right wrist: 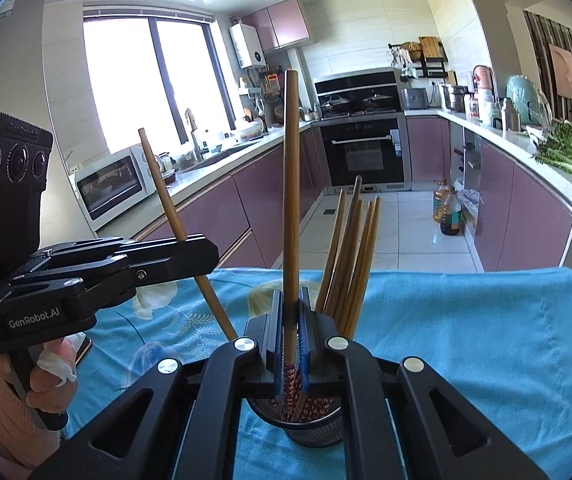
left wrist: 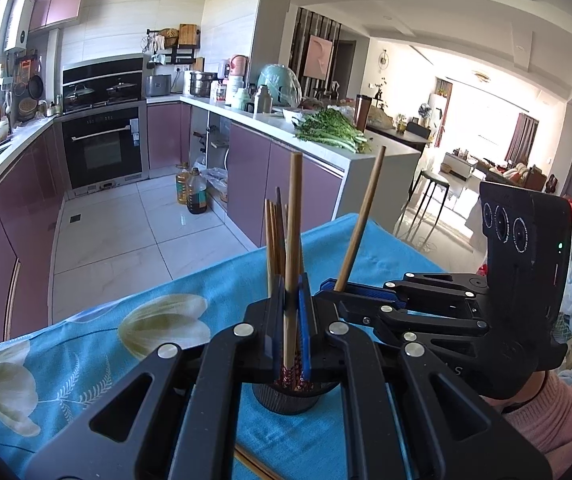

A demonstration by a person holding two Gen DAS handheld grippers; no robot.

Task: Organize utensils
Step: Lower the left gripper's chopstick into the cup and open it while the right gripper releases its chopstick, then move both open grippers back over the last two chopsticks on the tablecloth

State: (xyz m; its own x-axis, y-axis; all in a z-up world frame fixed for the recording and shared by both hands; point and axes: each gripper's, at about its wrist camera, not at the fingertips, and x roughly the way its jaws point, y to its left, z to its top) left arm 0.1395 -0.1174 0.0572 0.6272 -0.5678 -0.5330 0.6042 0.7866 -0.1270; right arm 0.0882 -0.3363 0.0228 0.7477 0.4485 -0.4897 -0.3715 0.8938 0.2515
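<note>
Two wooden chopsticks are standing over the dark mesh holder of chopsticks on the blue-clothed desk — the left gripper's fingers clamping one, the right gripper's fingers clamping the other.

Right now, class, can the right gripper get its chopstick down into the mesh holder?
Probably yes. The right gripper holds its chopstick upright directly over the mesh holder, whose mouth shows room beside the standing chopsticks; the left gripper sits aside.
</note>
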